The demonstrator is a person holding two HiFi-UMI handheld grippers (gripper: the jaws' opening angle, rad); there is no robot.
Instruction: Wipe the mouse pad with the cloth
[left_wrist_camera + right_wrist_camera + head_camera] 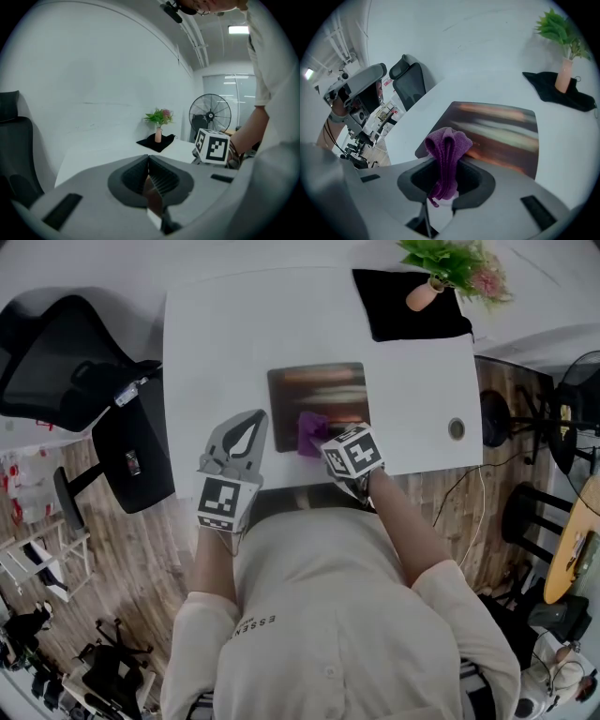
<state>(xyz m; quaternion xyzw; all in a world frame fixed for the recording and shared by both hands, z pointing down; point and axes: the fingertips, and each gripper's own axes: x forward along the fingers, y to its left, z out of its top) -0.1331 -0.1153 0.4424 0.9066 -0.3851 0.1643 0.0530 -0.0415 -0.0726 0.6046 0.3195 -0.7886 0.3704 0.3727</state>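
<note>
The dark mouse pad [319,390] with orange streaks lies mid-table on the white table [206,343]. A purple cloth [307,430] rests bunched on the pad's near edge, and my right gripper [325,442] is shut on it. In the right gripper view the cloth [446,149] stands folded between the jaws, over the near-left corner of the pad [501,131]. My left gripper [250,425] hovers just left of the pad with its jaws together and nothing in them. In the left gripper view, that gripper [148,159] faces the back wall.
A black cloth [403,310] at the table's back right carries a small vase with a plant [424,292]. A round cable hole [456,428] sits near the right edge. An office chair [75,362] stands left of the table, and a floor fan [210,115] to the right.
</note>
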